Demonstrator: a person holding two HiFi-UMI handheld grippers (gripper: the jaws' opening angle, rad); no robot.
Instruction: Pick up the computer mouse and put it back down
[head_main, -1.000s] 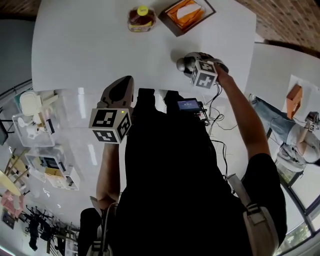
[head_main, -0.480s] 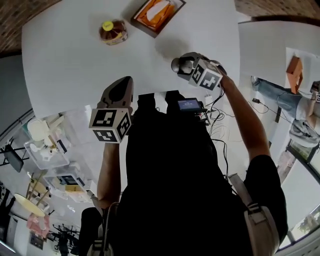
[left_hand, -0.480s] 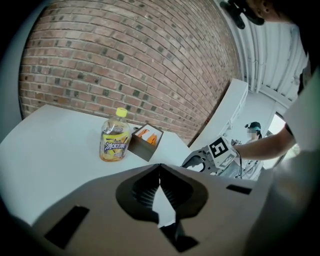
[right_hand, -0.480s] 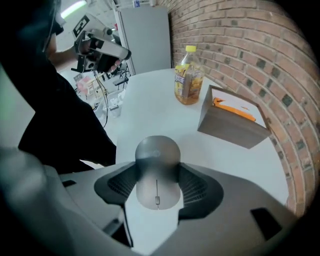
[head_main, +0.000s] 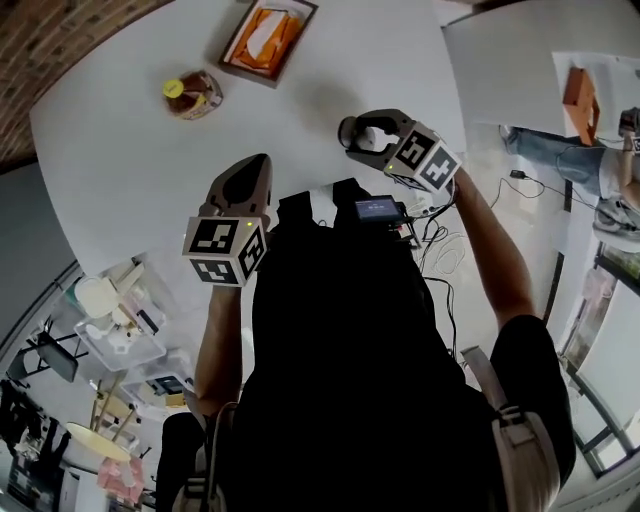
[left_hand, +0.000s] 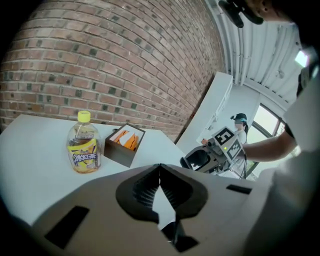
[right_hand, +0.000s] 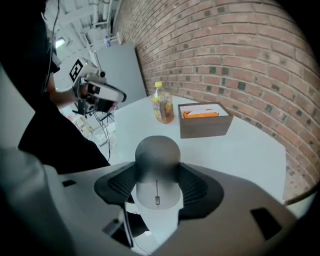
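The right gripper (right_hand: 158, 175) clenched the computer mouse (right_hand: 157, 152) between its 2 jaws, the dark end pointing to 12 o'clock, held clear of the white table (right_hand: 250, 150). At 10 o'clock, the left gripper (left_hand: 160, 167) had its jaws closed on nothing.

1. You're looking at a computer mouse (right_hand: 156, 165) that's showing smooth, matt grey plastic.
2. The table (head_main: 130, 160) is looking smooth and white.
3. The bottle (left_hand: 83, 145) is looking like clear glossy plastic, and the wall (left_hand: 110, 55) is showing rough brick.
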